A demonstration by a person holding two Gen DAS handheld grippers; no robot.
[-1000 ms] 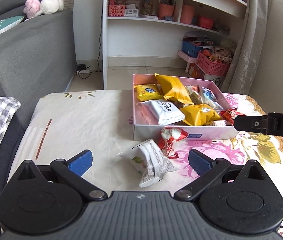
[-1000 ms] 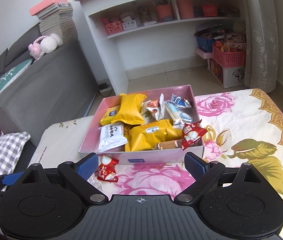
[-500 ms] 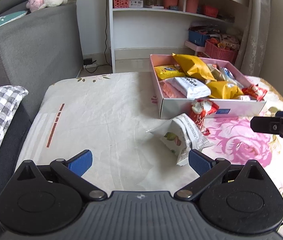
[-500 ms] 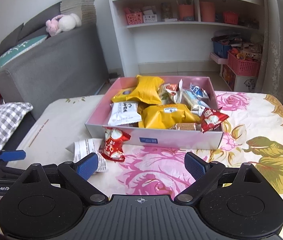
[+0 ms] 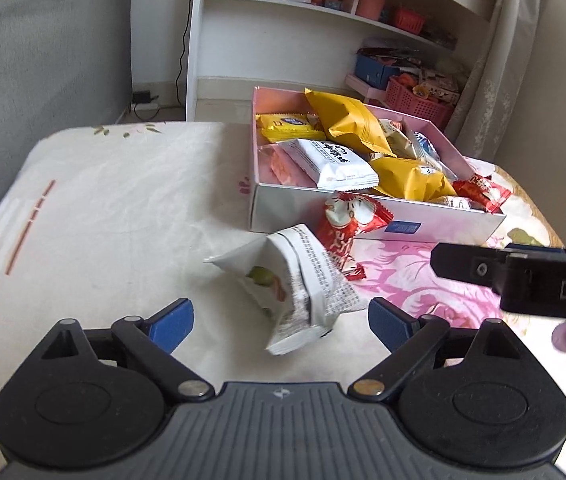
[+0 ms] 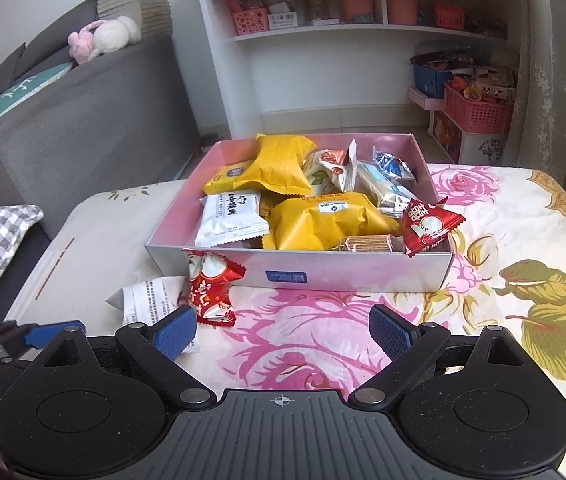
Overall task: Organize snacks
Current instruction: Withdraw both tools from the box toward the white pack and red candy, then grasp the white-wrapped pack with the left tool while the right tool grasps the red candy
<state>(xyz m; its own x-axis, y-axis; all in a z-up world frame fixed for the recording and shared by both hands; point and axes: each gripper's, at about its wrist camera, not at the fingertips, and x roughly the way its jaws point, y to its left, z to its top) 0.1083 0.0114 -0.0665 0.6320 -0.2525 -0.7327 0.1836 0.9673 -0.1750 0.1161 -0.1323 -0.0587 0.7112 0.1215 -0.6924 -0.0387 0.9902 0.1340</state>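
Observation:
A crumpled white snack packet [image 5: 295,288] lies on the tablecloth between the blue fingers of my left gripper [image 5: 279,324]. The jaws are closing and the pads do not touch it. A red snack packet [image 5: 347,232] leans against the near wall of the pink box [image 5: 291,208], which holds several yellow, white and red packets. My right gripper [image 6: 283,332] stands open over the pink flower print, with nothing between its fingers. In the right wrist view the red packet [image 6: 209,288] and the white packet [image 6: 147,300] lie just left of it, in front of the box [image 6: 343,276].
Another red packet [image 6: 427,228] hangs on the box's near right rim. A grey sofa [image 6: 83,120] stands to the left, a white shelf unit [image 6: 323,60] behind the table. The right gripper's finger [image 5: 483,268] and a hand reach in at the right of the left wrist view.
Both grippers have sunk toward the table. The white packet now sits between the left fingers, which stand a little closer together. The right gripper has come nearer the red packet.

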